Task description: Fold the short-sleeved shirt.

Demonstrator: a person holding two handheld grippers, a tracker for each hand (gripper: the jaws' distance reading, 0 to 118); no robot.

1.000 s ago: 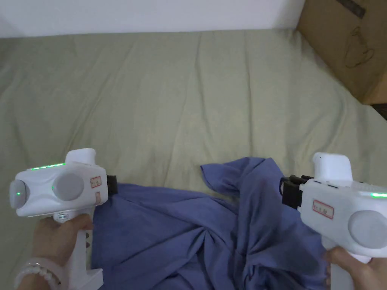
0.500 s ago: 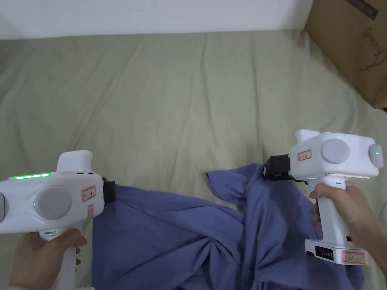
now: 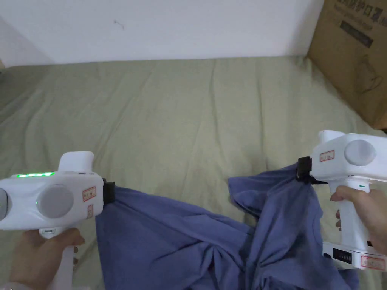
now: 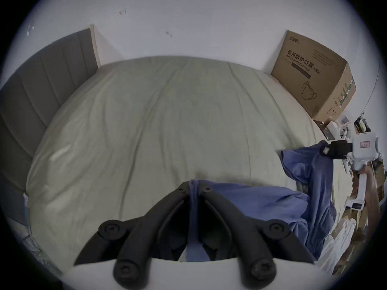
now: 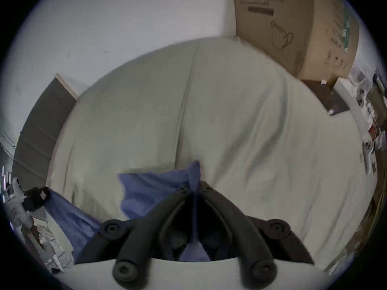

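Shirt (image 3: 181,241): blue, bunched and twisted, lying at the near edge of the bed (image 3: 189,124), partly lifted off it at two points. Not yet spread; no fold made.

Left gripper (image 4: 193,192): its fingers (image 4: 167,206) are closed together with a pleat of shirt cloth pinched between them, as its own view shows. In the head view this grip sits at the shirt's left end, low, just above the bed.

Right gripper (image 5: 193,189): its fingers (image 5: 217,202) likewise clamped on a gathered point of cloth, a tuft standing up past the tips. In the head view the right gripper holds the shirt's right end, raised somewhat higher than the left; cloth hangs down from it in a steep drape.

Governing relation: the two held points lie apart along a left-to-right line, and the shirt's length runs between them. The span is not taut; it sags and carries a knot of twisted folds near the middle, closer to the right grip. A loose flap, probably a sleeve, projects toward the far side just left of the right grip.

Judgement: the step in hand is opening the garment out. The next move likely calls for drawing the grips further apart along that line, then laying the shirt flat onto the open bed beyond. Risk: the central twist may stay in.

A box (image 3: 355,56) stands at the bed's far right corner, well apart from the shirt.
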